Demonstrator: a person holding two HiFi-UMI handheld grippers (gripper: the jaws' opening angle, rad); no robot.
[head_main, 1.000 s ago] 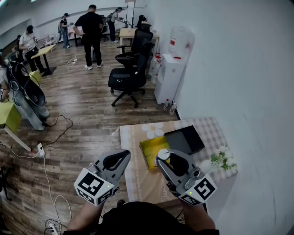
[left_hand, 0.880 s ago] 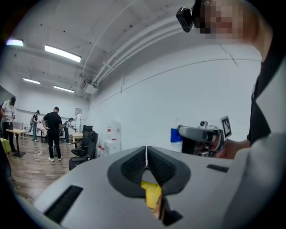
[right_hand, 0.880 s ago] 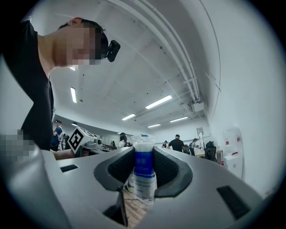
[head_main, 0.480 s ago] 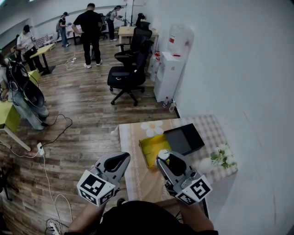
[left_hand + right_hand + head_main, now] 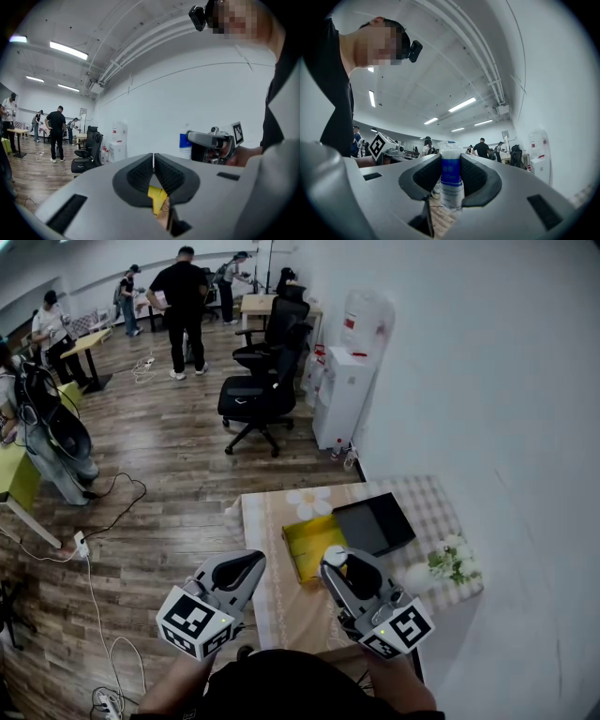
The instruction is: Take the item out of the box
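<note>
The head view shows an open yellow box (image 5: 308,546) on the table (image 5: 300,606), with its black lid (image 5: 375,524) lying beside it to the right. My right gripper (image 5: 339,564) hovers over the box's near right corner, shut on a small white bottle (image 5: 334,555) with a blue label. In the right gripper view the bottle (image 5: 451,183) stands upright between the pads of the right gripper (image 5: 451,160). Left of the table edge, my left gripper (image 5: 251,565) is shut with nothing in it. The left gripper view shows the left gripper (image 5: 153,161) with its tips touching and the yellow box (image 5: 157,197) behind them.
A small bunch of white flowers (image 5: 451,562) stands at the table's right end, on a checked cloth (image 5: 436,507). A white wall runs along the right. Beyond the table are a water dispenser (image 5: 349,381), black office chairs (image 5: 262,390) and several people (image 5: 182,306); cables (image 5: 98,615) trail over the wooden floor at left.
</note>
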